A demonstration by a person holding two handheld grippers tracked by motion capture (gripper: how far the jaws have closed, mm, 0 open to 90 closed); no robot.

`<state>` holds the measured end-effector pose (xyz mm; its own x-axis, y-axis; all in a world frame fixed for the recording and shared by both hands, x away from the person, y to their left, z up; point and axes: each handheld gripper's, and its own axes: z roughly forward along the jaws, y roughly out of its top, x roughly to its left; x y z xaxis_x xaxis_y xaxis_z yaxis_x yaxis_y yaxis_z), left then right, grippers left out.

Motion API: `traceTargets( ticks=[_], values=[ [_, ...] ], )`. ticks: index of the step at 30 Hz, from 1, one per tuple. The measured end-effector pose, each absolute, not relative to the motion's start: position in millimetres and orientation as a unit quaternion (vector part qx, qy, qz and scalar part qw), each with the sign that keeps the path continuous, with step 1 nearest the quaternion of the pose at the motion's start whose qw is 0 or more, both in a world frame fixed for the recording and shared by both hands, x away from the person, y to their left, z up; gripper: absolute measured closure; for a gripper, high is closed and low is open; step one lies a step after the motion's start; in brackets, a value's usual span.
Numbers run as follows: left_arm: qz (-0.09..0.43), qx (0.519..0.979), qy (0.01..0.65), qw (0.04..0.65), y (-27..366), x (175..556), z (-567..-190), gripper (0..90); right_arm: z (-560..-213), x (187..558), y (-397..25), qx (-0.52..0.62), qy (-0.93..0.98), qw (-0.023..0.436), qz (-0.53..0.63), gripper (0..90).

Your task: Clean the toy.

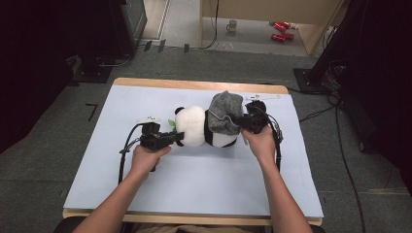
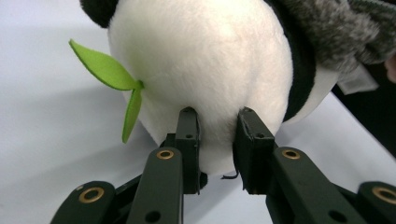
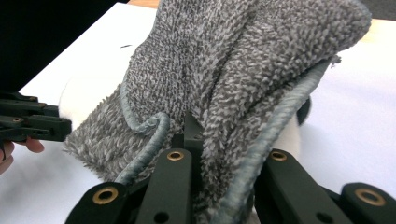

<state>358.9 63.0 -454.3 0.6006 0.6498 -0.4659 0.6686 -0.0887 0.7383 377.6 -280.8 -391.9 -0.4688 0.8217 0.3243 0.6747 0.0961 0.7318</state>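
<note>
Lying on its side near the middle of the high view, a plush panda [image 1: 197, 126] is resting on the pale blue table cover [image 1: 194, 179], with its white head toward the left of the frame and its body toward the right. A grey fuzzy sock [image 1: 224, 112] is sitting over the panda's body end, its closed toe pointing toward the upper middle of the frame. The left gripper [image 1: 171, 139] is coming in from the lower left and pinching the white plush of the head; in the left gripper view its jaws are standing narrowly apart with a fold of plush [image 2: 217, 140] squeezed between them, and a green felt leaf [image 2: 109, 74] is sticking out at the left of that frame. The right gripper [image 1: 243, 121] is closing on the sock from the right; in the right gripper view the sock's corded rim [image 3: 261, 154] is running between the jaws. Both hands are entering from the bottom edge of the high view. A white mug [image 1: 232, 25] and red cans [image 1: 281, 30] are sitting on the floor at the upper right.
</note>
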Motion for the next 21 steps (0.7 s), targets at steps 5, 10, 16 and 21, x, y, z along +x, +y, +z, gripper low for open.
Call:
traceTargets(
  ticks=[5,10,16,21],
  values=[
    [-0.010,0.740,0.449,0.500,63,362,-456,74.8,-391,376,-296,0.527,0.723,0.088,0.438,80.2],
    [0.000,0.746,0.449,0.491,62,362,-457,74.9,-389,373,-307,0.544,0.718,0.108,0.421,80.3],
    [0.005,0.747,0.450,0.489,62,362,-458,75.6,-363,362,-310,0.533,0.703,0.110,0.458,80.4],
    [0.007,0.749,0.447,0.488,61,360,-456,75.7,-340,353,-289,0.495,0.709,0.103,0.491,80.4]
  ],
)
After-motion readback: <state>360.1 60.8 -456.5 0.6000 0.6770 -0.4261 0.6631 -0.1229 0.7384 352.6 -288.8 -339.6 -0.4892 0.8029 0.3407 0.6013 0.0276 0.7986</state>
